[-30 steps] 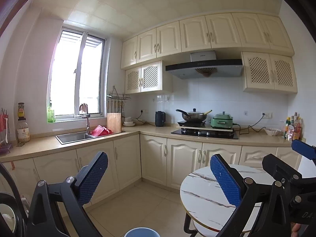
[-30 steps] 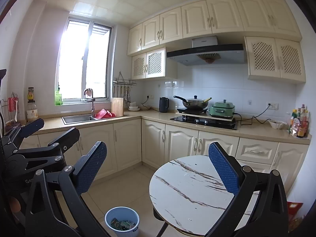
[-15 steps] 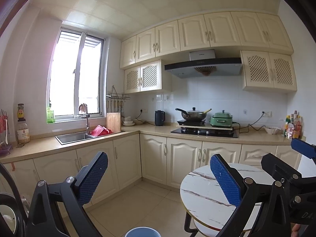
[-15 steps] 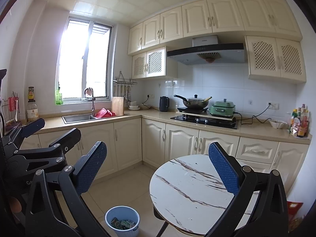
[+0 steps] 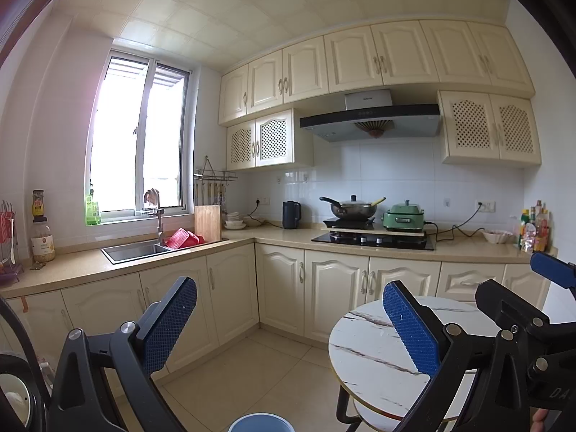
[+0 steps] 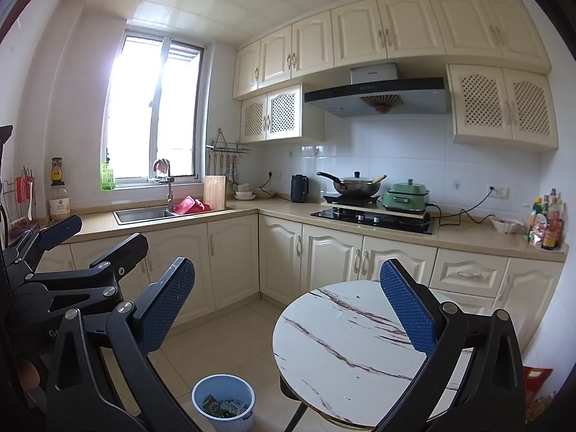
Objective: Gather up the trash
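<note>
A light blue waste bin [image 6: 223, 401] stands on the floor left of the round marble-top table [image 6: 345, 345]; several wrappers lie inside it. Its rim shows at the bottom of the left wrist view [image 5: 261, 423]. The table top [image 5: 374, 356] shows no trash. My right gripper [image 6: 288, 306] is open and empty, held above the floor and the table edge. My left gripper [image 5: 289, 324] is open and empty, and it also shows at the left of the right wrist view [image 6: 93, 244].
An L-shaped counter [image 6: 280, 212] carries a sink [image 6: 144, 213], a red rack [image 6: 189, 205], a kettle [image 6: 298, 188], a wok on the hob [image 6: 356, 183], a green cooker [image 6: 406, 196] and sauce bottles [image 6: 547, 223]. Tiled floor [image 6: 230, 334] lies between cabinets and table.
Both views have tilted up very slightly. Both grippers stay open and empty.
</note>
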A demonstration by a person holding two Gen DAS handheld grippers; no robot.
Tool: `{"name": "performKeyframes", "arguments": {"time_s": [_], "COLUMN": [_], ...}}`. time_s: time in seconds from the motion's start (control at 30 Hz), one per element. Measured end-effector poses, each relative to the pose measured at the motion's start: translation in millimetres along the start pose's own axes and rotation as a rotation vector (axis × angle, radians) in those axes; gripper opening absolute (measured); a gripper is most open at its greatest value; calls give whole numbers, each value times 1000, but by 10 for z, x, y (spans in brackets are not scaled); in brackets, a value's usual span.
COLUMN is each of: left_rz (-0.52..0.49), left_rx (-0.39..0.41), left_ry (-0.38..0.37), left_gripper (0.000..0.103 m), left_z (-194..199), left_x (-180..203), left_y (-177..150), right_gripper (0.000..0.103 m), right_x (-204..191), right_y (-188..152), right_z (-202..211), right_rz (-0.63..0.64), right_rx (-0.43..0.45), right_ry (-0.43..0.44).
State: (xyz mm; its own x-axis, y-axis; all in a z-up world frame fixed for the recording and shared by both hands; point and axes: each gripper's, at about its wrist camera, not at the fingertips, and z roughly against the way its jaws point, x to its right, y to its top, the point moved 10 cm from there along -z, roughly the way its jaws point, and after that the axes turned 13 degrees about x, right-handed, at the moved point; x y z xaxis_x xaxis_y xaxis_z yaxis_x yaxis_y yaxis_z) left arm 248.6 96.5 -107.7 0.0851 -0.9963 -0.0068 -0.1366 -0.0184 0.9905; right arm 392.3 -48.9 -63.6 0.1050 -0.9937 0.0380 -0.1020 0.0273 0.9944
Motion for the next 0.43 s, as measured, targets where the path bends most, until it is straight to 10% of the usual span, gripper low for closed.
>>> {"name": "performKeyframes", "arguments": {"time_s": [0.43], "left_rz": [-2], "left_rx": [-2], "left_ry": [-7], "left_gripper": [102], "left_z": [14], "left_x": [-27], "left_y": [9], "right_gripper": [103], "right_x": [8], "right_y": [-13], "right_z": [5], "right_rz": [-2], "right_rx": [-1], "right_ry": [0]}}
